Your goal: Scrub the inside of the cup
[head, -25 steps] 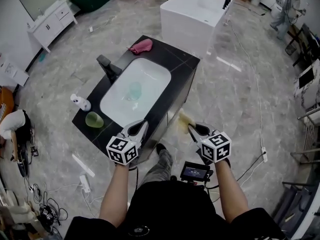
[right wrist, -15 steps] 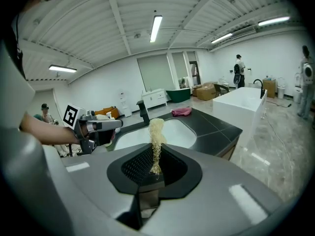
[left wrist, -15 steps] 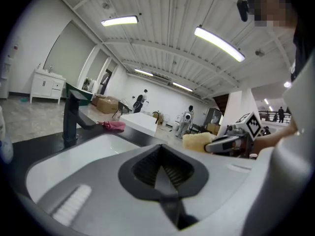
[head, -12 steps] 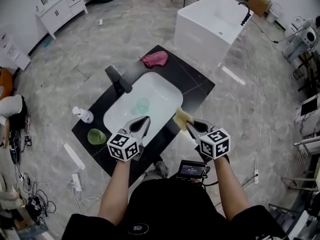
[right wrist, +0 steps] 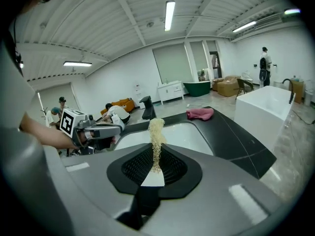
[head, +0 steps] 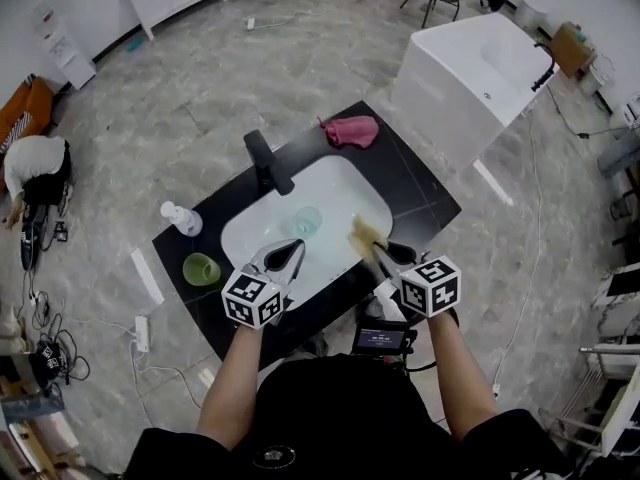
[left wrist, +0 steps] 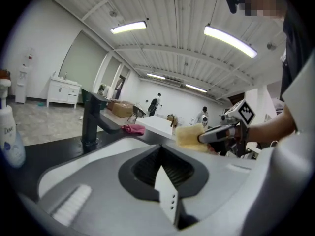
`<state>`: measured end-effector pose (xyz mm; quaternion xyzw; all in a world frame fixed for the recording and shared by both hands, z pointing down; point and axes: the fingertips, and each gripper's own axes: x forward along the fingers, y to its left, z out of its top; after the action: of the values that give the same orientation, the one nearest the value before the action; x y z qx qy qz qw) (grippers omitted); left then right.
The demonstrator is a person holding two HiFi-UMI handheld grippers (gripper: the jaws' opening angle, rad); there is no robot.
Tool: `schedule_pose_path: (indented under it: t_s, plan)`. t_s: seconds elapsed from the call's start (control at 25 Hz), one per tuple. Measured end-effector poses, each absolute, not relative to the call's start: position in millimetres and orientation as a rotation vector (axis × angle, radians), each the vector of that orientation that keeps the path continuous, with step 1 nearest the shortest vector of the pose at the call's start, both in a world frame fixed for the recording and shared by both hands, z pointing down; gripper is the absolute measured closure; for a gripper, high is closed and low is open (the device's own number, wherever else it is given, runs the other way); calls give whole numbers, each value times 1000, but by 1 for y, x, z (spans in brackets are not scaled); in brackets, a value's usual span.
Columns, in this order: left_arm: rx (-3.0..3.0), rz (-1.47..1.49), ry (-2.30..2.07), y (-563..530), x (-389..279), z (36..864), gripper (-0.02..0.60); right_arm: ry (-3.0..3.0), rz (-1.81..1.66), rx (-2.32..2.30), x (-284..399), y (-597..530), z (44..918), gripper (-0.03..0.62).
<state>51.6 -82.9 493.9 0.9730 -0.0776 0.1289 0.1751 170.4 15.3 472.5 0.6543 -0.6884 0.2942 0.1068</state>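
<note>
Both grippers have come forward from the counter's near edge to the sink. The sponge, a second ago out over the floor, now hangs above the basin's near rim.

The right gripper [head: 382, 255] is clamped on a yellow sponge [head: 366, 232]. The left gripper [head: 285, 256] has its jaws fully together with nothing between them. The cup [head: 305, 221] lies inside the white basin [head: 340, 183], at about 1 o'clock from the left gripper and 9 o'clock from the sponge, and neither tool touches it.

The step in hand looks like the approach. To do it well, the left jaws would have to open and take the cup by its wall before the sponge goes in. The cup seems to be thin, translucent teal plastic on a smooth glazed bowl, so it would likely skid or roll if pushed unheld. Turning its mouth toward 3 o'clock would give the sponge a straight way in.

The sponge is porous and soft, and in the right gripper view it is pinched to a narrow strip. Its free end should therefore lead and flex against the inner wall.

A matte black faucet [head: 268, 161] stands at 11 o'clock from the cup on the dark stone-look counter [head: 420, 198]. A crumpled pink cloth [head: 352, 131] lies at 1 o'clock. A green cup [head: 202, 268] and a white soap bottle [head: 180, 218] stand at the basin's 8 to 9 o'clock side.
</note>
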Motion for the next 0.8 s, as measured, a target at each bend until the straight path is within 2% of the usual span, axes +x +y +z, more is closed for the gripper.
schedule_pose_path:
  t_s: [0.44,0.8]
  plan:
    - [2656,427,-665,-118,54,510,581,-2270,823,1518,202,-75,475,554]
    - [2578,411,-788,-106,59,513,581,-2382,796,1241,197,-113,484,553]
